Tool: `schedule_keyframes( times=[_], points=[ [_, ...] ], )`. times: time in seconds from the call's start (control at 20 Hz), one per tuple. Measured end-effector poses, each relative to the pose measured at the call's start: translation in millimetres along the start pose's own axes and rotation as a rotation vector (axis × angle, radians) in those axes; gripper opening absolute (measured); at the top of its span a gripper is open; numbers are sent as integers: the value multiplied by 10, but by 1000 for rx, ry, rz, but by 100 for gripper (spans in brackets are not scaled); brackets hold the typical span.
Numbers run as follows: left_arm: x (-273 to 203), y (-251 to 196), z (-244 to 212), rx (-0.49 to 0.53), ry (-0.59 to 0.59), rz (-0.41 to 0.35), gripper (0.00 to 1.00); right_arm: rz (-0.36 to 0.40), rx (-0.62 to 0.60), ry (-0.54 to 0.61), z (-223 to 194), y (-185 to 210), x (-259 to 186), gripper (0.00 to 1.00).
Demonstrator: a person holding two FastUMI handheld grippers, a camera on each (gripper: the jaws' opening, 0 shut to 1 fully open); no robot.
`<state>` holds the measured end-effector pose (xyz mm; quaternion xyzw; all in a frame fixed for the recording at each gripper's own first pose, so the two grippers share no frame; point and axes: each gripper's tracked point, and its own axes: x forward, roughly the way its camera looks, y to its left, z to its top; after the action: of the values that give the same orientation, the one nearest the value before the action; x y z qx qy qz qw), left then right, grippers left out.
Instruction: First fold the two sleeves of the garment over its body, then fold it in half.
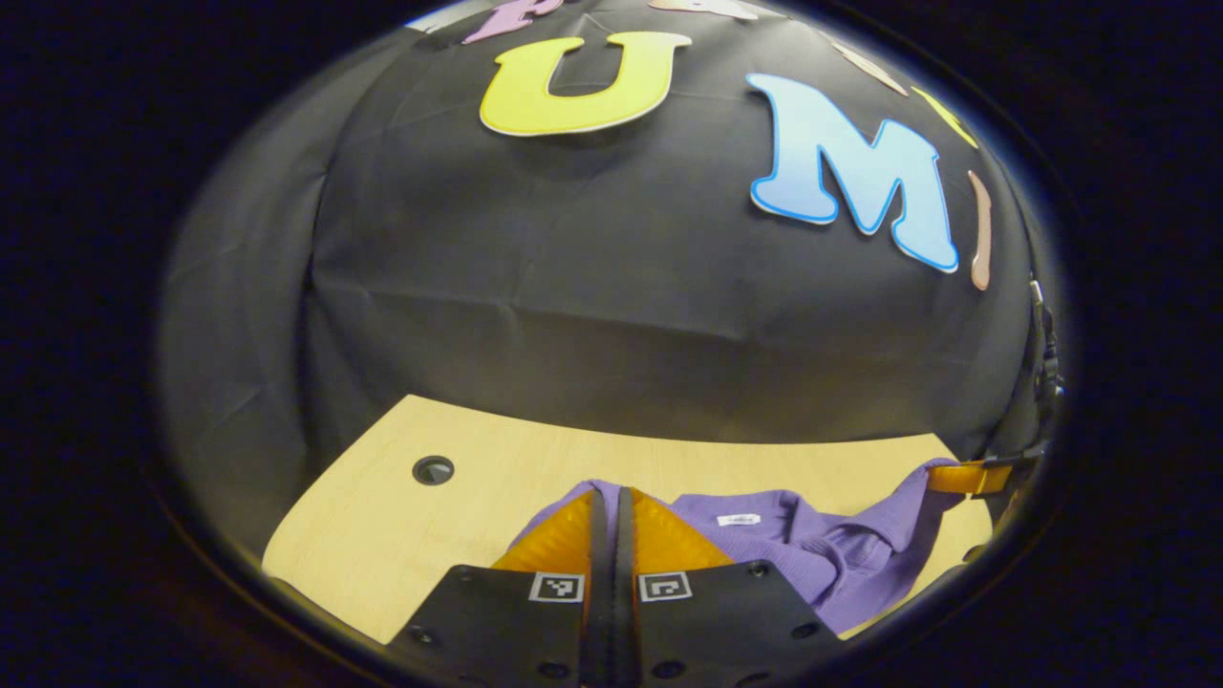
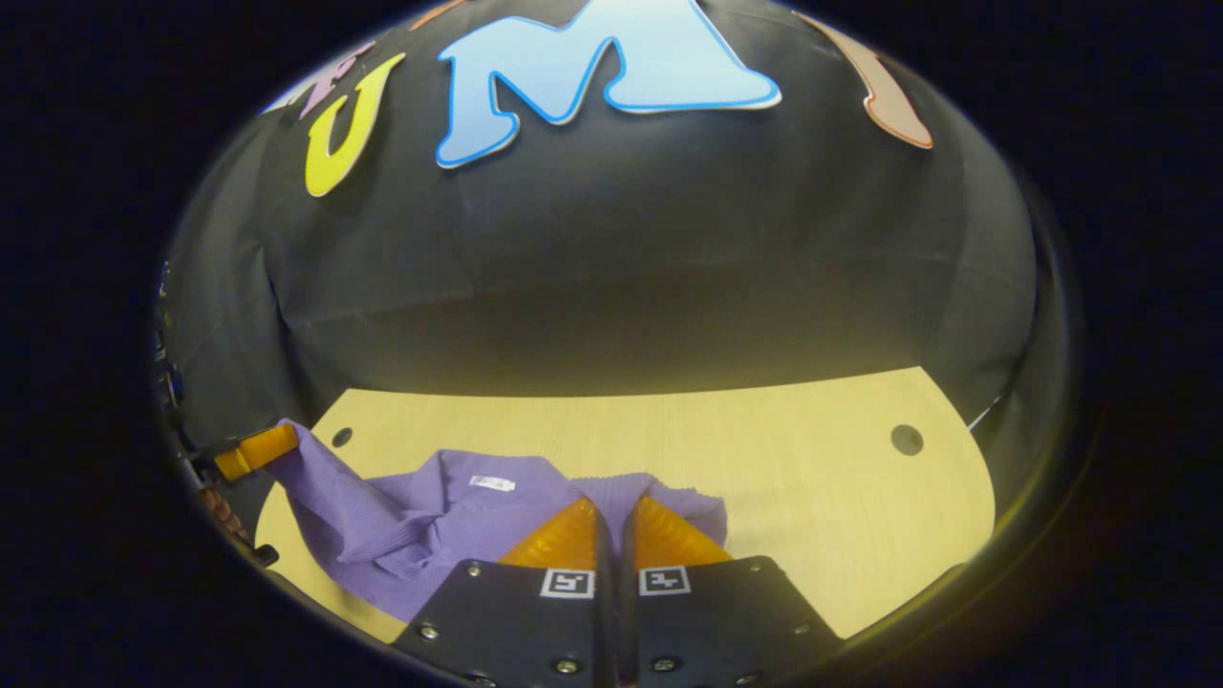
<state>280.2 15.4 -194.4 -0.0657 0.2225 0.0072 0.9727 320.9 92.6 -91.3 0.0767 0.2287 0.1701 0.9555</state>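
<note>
My left gripper [image 1: 611,497] has its two fingers pressed together with no gap that I can see, and purple cloth shows just past their tips. In the left gripper view the purple garment [image 1: 812,554] lies rumpled on the near part of the wooden table [image 1: 401,535], spreading from my fingertips out to the right. Whether a fold of it is pinched between the fingers I cannot tell from this view. At the far right edge of that view my right gripper [image 1: 970,478] appears with the garment's edge drawn up to its tip.

In the right gripper view the left gripper [image 2: 258,449] sits at the far left with a corner of the garment [image 2: 401,516] stretched up to it, so the cloth looks held there. My right gripper [image 2: 614,511] also has its fingers closed tight, resting at the garment's right edge.

A small white label [image 2: 492,483] lies on the cloth near the collar; its writing is too small to read. Round holes [image 2: 906,440] mark the tabletop.
</note>
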Motion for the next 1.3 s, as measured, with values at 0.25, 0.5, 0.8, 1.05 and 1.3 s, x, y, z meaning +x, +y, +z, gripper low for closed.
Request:
schedule_keyframes(
  times=[0.25, 0.5, 0.8, 1.05, 1.3],
  points=[
    [252, 46, -174, 10, 12, 60, 6, -23, -40, 16, -147, -98, 288, 3],
    [328, 21, -242, 37, 12, 102, 7, -51, -118, 21, -221, -133, 370, 5],
    [332, -58, -315, 93, 49, 120, 16, -92, -188, 0, -158, -178, 313, 24],
    [184, -177, -280, 108, 42, 100, 82, -113, -184, -37, -12, -258, 130, 45],
    [-17, -304, -62, 119, -17, 60, 89, -149, -175, -96, 132, -296, -195, 61]
  ],
)
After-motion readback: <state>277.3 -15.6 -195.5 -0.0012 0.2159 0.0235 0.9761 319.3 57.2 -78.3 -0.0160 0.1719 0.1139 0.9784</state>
